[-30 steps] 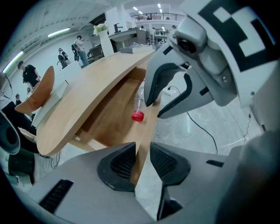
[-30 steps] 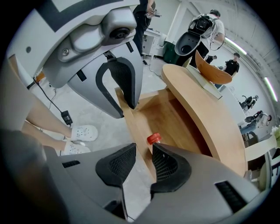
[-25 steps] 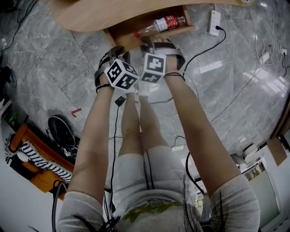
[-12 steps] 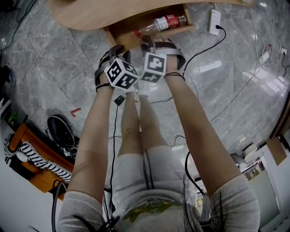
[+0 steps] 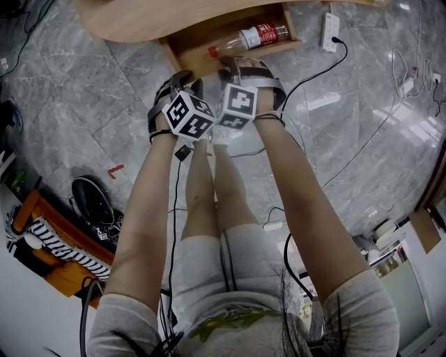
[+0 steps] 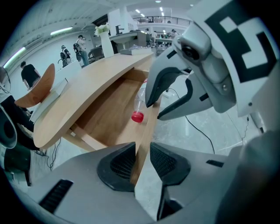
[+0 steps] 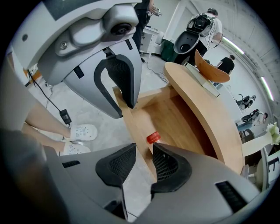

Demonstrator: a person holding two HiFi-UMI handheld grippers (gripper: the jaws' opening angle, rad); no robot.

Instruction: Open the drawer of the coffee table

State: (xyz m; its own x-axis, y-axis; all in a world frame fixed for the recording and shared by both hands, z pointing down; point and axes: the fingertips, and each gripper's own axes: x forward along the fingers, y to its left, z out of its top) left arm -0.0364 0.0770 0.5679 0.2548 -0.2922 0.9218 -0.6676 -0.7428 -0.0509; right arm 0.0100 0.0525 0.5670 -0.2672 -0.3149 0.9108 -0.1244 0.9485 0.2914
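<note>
The wooden drawer point(image 5: 209, 54) stands pulled out from under the coffee table top point(image 5: 153, 21), with a clear bottle point(image 5: 252, 36) with a red cap lying inside it. My left gripper point(image 5: 182, 78) and right gripper point(image 5: 240, 64) sit side by side on the drawer's front panel. In the left gripper view my left gripper point(image 6: 142, 159) is shut on the front panel point(image 6: 148, 131), its pads on either face of the board. In the right gripper view my right gripper point(image 7: 143, 159) clamps the same panel point(image 7: 133, 122), just beside the bottle's red cap point(image 7: 153, 138).
A white power strip point(image 5: 330, 33) and black cables point(image 5: 327, 73) lie on the grey marble floor to the right of the drawer. The person's feet in white shoes point(image 7: 83, 131) stand close in front of it. An orange crate with striped cloth point(image 5: 59, 247) sits at the left.
</note>
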